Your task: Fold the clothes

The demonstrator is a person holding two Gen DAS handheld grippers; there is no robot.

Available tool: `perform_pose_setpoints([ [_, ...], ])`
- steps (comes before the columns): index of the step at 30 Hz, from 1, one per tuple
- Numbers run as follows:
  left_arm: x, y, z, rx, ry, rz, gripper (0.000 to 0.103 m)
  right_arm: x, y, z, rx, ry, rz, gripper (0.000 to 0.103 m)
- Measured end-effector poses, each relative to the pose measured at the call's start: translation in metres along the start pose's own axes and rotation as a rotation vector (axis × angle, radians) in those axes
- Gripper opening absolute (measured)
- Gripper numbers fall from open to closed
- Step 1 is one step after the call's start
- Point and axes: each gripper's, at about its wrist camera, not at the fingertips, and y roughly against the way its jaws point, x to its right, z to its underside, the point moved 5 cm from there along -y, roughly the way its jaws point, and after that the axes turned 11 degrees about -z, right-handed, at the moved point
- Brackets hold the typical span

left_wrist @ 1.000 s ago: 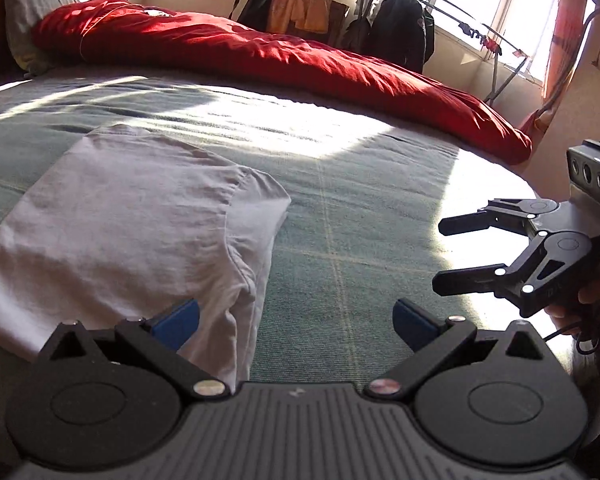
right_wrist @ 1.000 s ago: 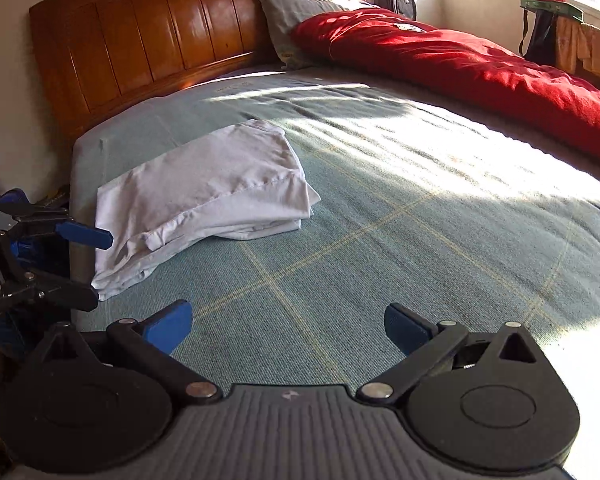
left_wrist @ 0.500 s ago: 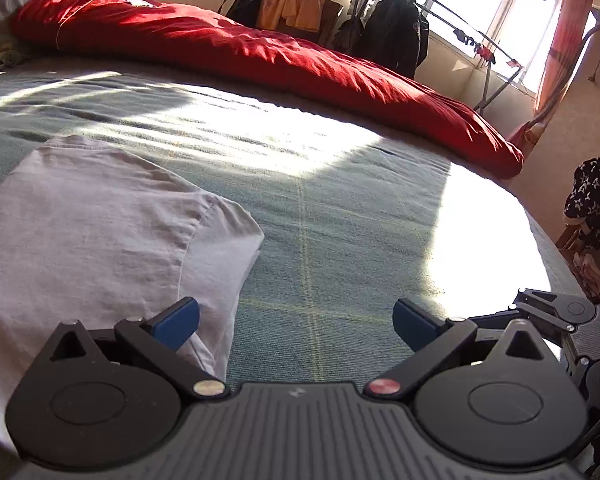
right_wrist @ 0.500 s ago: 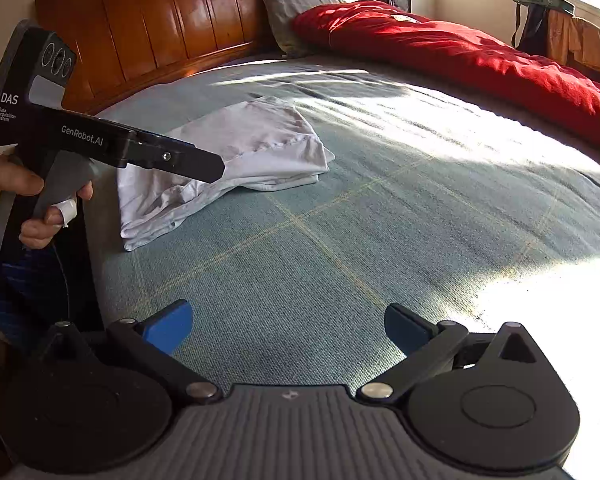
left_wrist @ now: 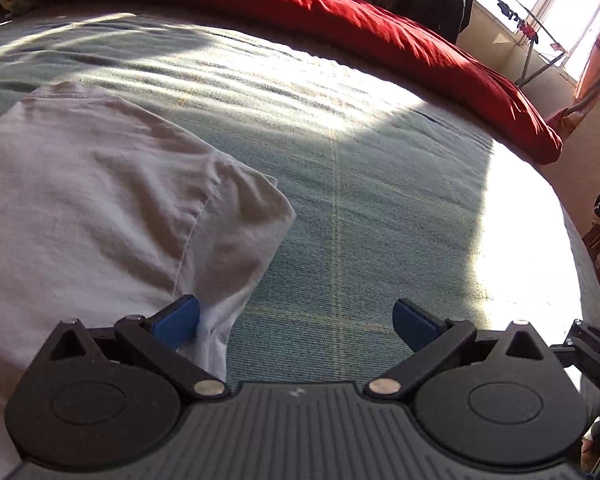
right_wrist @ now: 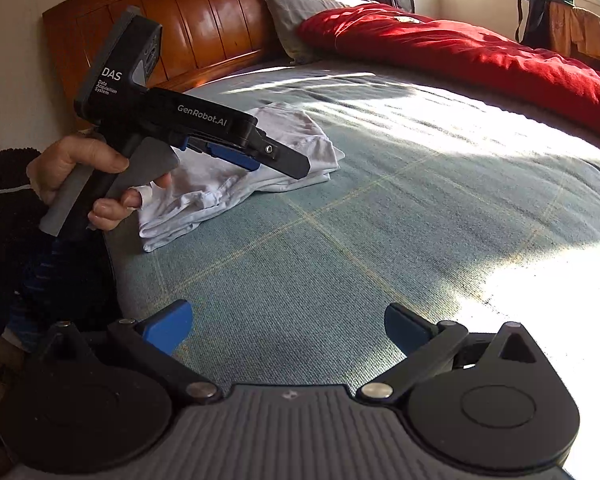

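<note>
Left gripper (left_wrist: 296, 322), jaws spread and empty, has dropped closer over the folded white shirt (left_wrist: 100, 208) at frame left, the right gripper (right_wrist: 288, 326) likewise unclenched, suggesting another grasp.

Sunlight from the window (left_wrist: 572, 8) falls across my bed (right_wrist: 380, 240) and its green blanket. A red duvet (right_wrist: 480, 52) lies along the far side, below the wooden headboard (right_wrist: 220, 28).
</note>
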Motion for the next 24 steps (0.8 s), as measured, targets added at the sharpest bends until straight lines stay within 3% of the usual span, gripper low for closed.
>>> perform_pose_setpoints([
  [6,0.013,0.020,-0.027,0.080,-0.026,0.029,0.102,0.006,0.002,0.005,0.001,-0.048,-0.023,0.103],
  [8,0.015,0.014,-0.044,0.094,-0.028,-0.004,0.102,0.006,0.002,0.006,0.000,-0.058,-0.030,0.103],
  [11,0.011,-0.015,-0.062,0.064,0.014,-0.021,0.102,0.001,0.004,0.006,0.008,-0.047,-0.033,0.103],
  [14,0.005,-0.040,-0.059,0.009,0.046,-0.066,0.102,0.000,0.007,0.006,0.003,-0.053,-0.024,0.103],
  [19,0.015,0.004,-0.052,0.073,0.019,-0.075,0.102,-0.004,0.012,0.010,-0.052,-0.055,0.014,0.103],
  [24,0.007,0.053,-0.039,0.116,-0.004,-0.150,0.102,-0.018,0.022,0.013,-0.053,-0.063,0.022,0.103],
])
